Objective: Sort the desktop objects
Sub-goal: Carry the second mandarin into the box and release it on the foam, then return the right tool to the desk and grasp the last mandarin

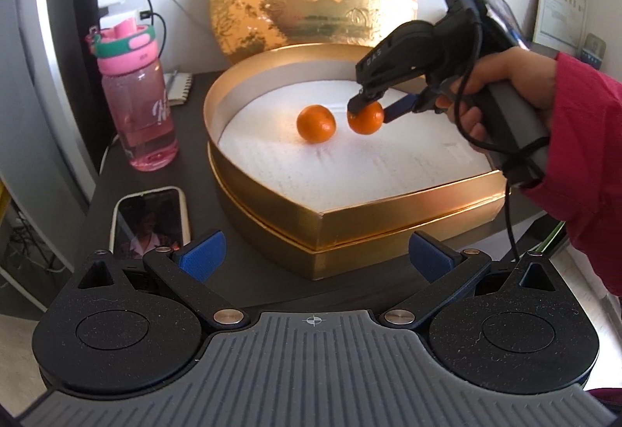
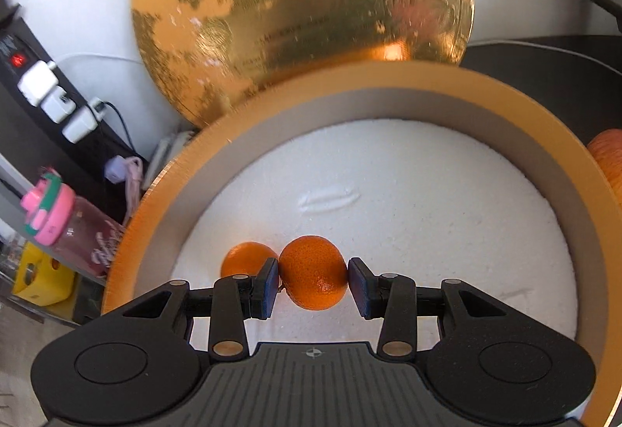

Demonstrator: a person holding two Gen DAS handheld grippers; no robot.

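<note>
over the gold box (image 1: 350,225), the right gripper (image 2: 313,281) clamps a second tangerine (image 2: 313,277) above the white liner; one tangerine (image 1: 315,124) already lies inside. the left gripper (image 1: 317,258) waits open, empty; another orange fruit (image 2: 608,159) sits outside the rim.

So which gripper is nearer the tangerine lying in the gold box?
Right. The right gripper hangs just beside the lying tangerine, gripping another; the left gripper waits outside the gold box.

Both grippers (image 1: 317,252) are black with blue pads (image 1: 204,254) and silver screws. Ribbed grey top, pink-red sleeve (image 1: 583,162).
</note>
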